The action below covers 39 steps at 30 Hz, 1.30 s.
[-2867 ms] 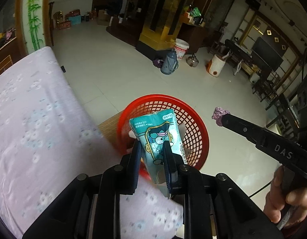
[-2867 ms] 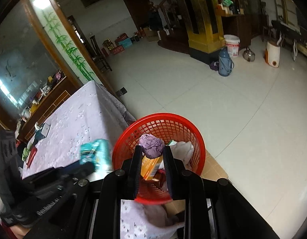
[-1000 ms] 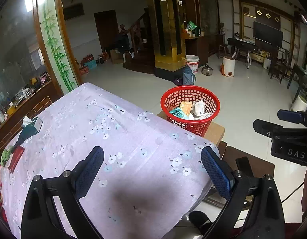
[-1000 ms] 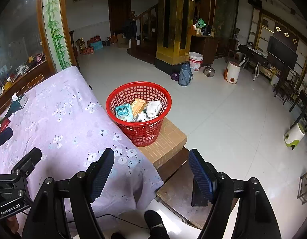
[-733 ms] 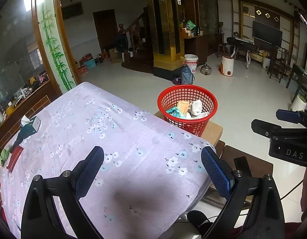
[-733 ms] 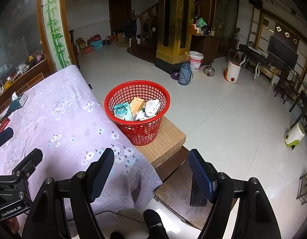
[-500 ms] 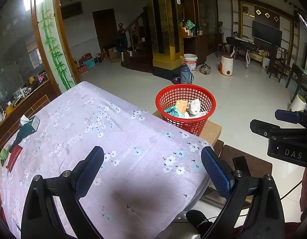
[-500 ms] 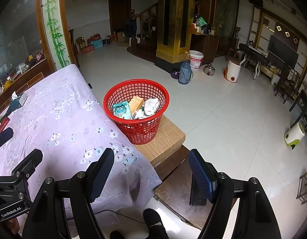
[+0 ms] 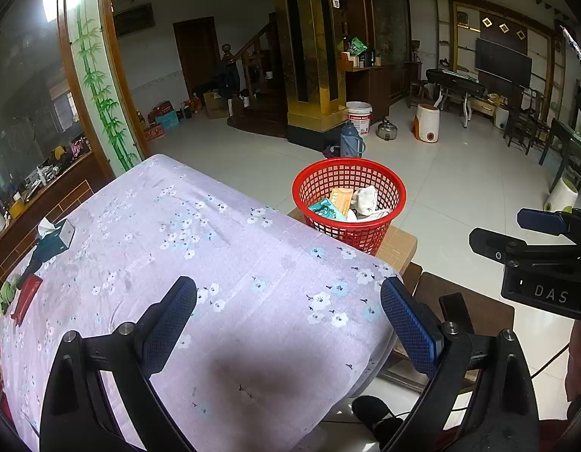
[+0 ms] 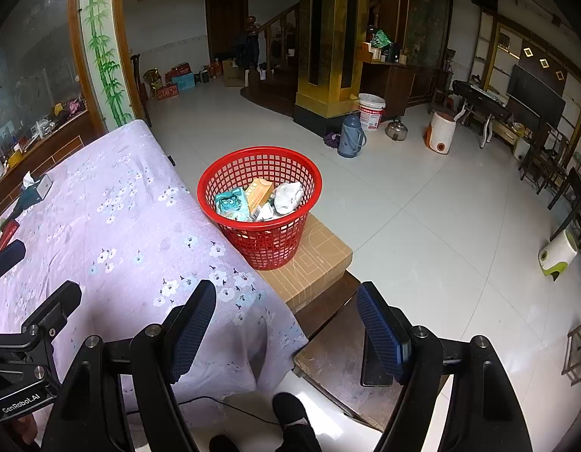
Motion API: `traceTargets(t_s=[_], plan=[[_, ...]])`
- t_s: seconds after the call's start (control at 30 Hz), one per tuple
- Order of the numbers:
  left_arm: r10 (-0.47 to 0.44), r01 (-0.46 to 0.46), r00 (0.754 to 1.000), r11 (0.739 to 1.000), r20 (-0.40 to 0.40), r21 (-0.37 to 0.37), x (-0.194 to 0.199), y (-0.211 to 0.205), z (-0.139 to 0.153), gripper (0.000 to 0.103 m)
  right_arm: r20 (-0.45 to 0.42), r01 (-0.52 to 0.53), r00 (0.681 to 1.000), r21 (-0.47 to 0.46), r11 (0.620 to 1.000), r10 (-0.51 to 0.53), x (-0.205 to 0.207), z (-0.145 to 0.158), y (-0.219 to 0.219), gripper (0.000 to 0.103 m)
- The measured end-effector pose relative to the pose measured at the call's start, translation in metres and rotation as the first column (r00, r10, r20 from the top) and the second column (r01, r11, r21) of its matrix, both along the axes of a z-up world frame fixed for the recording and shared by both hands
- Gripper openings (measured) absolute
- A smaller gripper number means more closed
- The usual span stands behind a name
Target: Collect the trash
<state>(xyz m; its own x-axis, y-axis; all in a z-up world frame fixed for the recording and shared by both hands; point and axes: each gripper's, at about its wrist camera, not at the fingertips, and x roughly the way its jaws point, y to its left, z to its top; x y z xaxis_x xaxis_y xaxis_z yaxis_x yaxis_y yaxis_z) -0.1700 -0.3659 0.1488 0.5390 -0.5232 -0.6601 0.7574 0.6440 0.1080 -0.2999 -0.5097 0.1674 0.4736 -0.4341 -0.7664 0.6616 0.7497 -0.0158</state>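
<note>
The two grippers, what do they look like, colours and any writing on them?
Both are black, angular frames with silver bolts. Each finger carries a blue pad with a fine grid texture, as on the left gripper and the right gripper. The right one's side reads "DAS" in the left wrist view; the left one's reads "GenRobot.AI" in the right wrist view.

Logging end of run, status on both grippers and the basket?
Left gripper open, empty. Right gripper open, empty. Red basket on cardboard box, trash inside. Nothing in the way.
</note>
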Motion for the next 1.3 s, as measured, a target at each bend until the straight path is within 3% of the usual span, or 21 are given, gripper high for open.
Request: traceTargets(t_s=[1.3], plan=[[-0.017,0.017,1.000,1.000,-0.003,0.000,-0.0083,0.0003,-0.0032,0.097,-0.003,0.009,1.000,0.005,1.000,-0.009,-0.0044,-0.0006,0.0023,0.081]])
